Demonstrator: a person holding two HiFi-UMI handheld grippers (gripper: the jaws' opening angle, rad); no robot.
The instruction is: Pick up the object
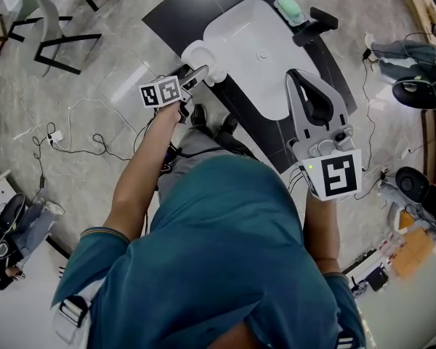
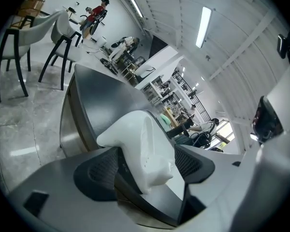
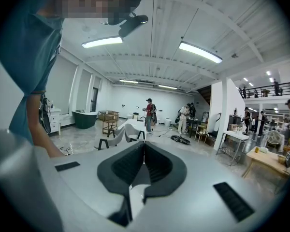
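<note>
A white curved plastic object (image 1: 201,54) sits at the near left corner of the dark table (image 1: 176,9). In the left gripper view the white object (image 2: 145,149) fills the gap between the two black pads. My left gripper (image 1: 192,77) is closed on its near end, and both pads of the left gripper (image 2: 147,161) touch its sides. My right gripper (image 1: 296,76) is held up over the table's right side, next to the white basin. Seen in its own view, the right gripper (image 3: 144,146) is shut with nothing between its pads and looks out across the room.
A large white oval basin (image 1: 236,27) lies on the dark table, with a green block (image 1: 289,7) and a black object (image 1: 314,22) at its far end. Cables (image 1: 73,133) trail over the floor at left. Chairs (image 1: 47,27) stand far left; bags and gear (image 1: 414,86) lie at right.
</note>
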